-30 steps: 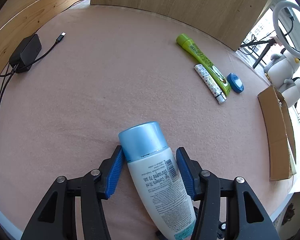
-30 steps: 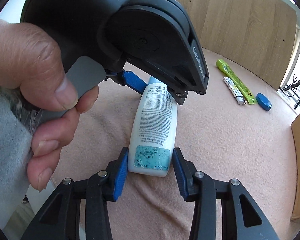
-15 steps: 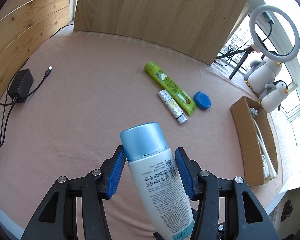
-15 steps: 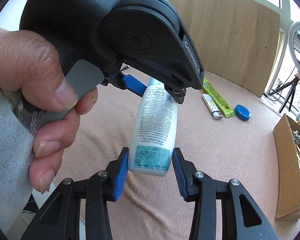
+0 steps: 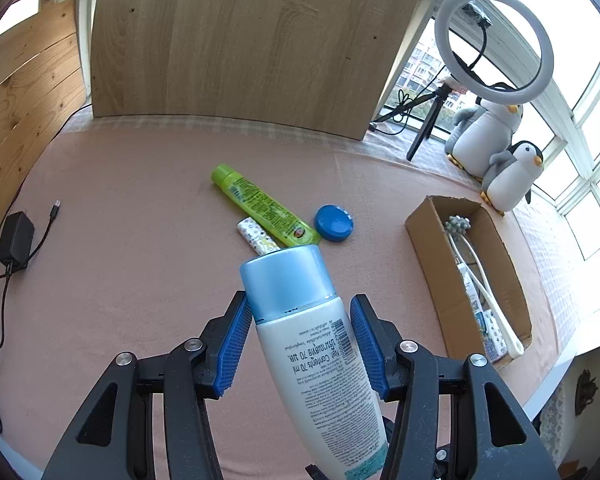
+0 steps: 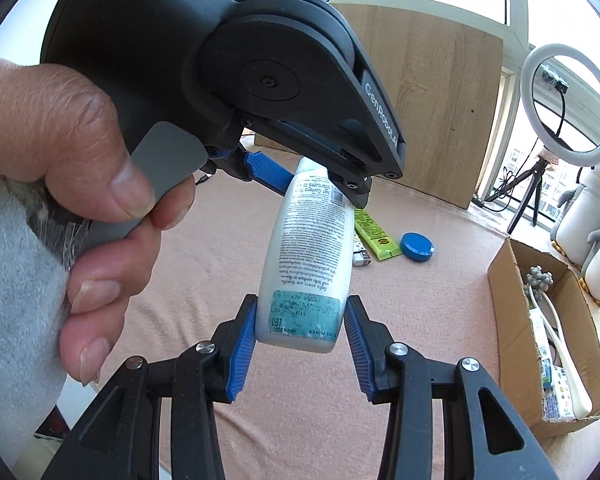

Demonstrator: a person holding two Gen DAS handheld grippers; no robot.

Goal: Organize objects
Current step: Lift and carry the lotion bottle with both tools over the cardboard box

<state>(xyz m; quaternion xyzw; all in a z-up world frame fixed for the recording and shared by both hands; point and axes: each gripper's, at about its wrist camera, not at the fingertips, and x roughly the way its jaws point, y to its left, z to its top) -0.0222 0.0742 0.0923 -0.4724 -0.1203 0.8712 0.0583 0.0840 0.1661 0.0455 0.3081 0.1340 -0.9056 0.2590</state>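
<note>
Left wrist view, bottle (image 5: 312,344) base cut off, both grippers seemingly clamp it, patterned tube (image 5: 256,236) half-hidden.

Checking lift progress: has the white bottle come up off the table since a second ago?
Yes. The white bottle has risen: in the right wrist view its base now hangs well above the pink table cover, with the cardboard box now in view.

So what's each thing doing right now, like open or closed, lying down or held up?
Bottle: cap on, lifted off the table, held at both ends.
Left claw: shut on the bottle near its cap.
Right claw: shut on the bottle's bottom end.
Green tube: lying flat, capped.
Patterned tube: lying flat beside the green tube.
Blue lid: lying flat on the table.
Cardboard box: open, things inside.
Charger: lying flat, cables attached.
</note>
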